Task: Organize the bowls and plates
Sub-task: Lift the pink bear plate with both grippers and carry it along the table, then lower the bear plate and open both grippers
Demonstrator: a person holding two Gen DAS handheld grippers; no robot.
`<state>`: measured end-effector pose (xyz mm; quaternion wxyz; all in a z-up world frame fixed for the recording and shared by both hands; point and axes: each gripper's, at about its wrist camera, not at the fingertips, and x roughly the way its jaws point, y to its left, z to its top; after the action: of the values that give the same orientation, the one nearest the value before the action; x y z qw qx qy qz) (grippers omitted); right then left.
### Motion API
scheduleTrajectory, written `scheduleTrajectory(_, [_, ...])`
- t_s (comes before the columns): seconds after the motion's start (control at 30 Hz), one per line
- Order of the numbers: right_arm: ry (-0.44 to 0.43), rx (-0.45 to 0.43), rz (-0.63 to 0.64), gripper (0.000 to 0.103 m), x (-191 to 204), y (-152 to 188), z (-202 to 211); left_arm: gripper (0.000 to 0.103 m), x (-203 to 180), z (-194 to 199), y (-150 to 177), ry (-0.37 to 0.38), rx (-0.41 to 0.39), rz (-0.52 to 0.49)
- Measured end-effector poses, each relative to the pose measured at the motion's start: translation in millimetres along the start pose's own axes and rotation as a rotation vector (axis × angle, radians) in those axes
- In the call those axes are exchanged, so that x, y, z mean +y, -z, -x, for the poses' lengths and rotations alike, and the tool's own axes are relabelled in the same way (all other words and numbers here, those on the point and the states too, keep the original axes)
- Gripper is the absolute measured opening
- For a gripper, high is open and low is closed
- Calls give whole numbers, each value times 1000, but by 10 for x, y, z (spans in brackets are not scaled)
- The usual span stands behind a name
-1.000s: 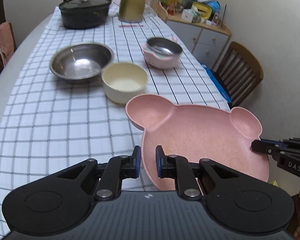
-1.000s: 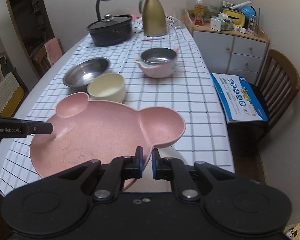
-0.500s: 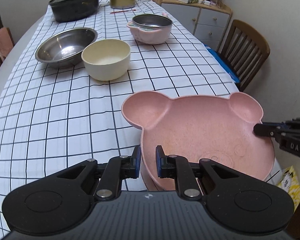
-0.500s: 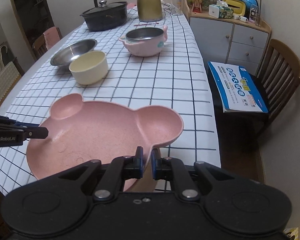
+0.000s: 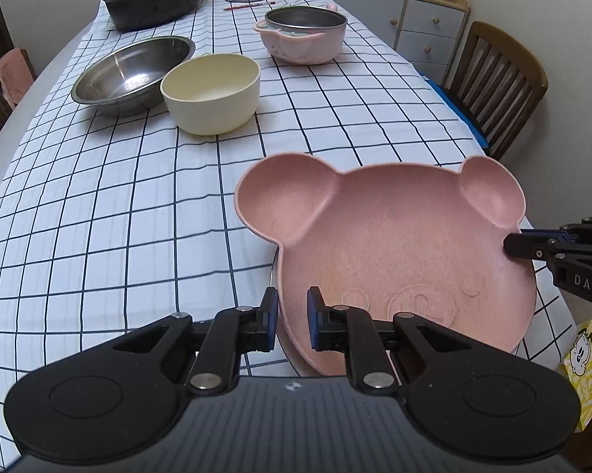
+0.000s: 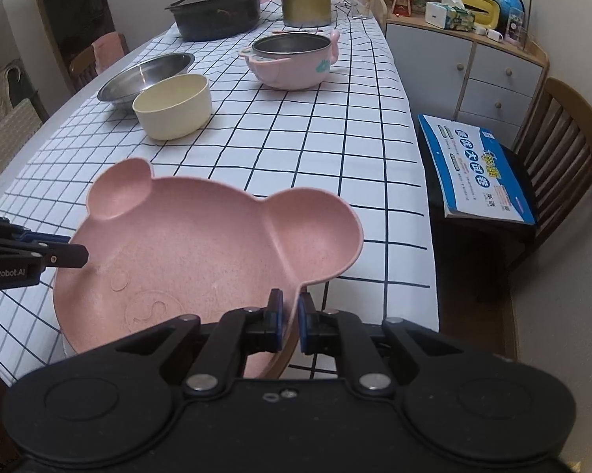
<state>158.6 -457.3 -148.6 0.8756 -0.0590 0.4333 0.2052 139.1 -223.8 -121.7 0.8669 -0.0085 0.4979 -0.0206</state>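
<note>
Pink bear plate (image 5: 394, 244) lower over table edge than before, left tool (image 5: 292, 321) and right tool (image 6: 290, 321) clamping its rim.

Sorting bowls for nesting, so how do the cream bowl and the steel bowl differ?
The cream bowl is matte, deep and steep-walled; the steel bowl is shiny, shallow and flared. The steel bowl spreads wider and sits farther from the camera. Both stand upright and empty, side by side on the checked tablecloth.

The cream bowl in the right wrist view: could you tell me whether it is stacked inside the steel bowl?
No, the cream bowl stands on the checked tablecloth just in front of the steel bowl, not inside it.
</note>
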Motion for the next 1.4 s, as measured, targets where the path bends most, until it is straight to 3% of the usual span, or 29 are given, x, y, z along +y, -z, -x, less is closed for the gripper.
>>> scheduleTrajectory(0.3, [4,10,31,9,30,1,-15,15,9,-28,8,-13,20,3])
scheduleTrajectory(0.43, [12,8,44,17,55,-15,-21,15,39,-42,4,-12,32,14])
scheduleTrajectory(0.63, [0,10,18,20,-2,-10,13,15,65,-11,14,-5,18,17])
scheduleTrajectory(1.0, [-23,-38,47,37,132,-41,242,15,67,245,14,13,-49,21])
scheduleTrajectory(1.23, [-52,-97,57,55,244,-141,474,16,36,518,-27,35,-130,29])
scheduleTrajectory(1.3, [-63,-115,63,61,300,-179,546,19,27,604,-47,29,-157,34])
scheduleTrajectory(1.4, [-81,-146,78,65,378,-260,652,45,38,719,-84,22,-197,48])
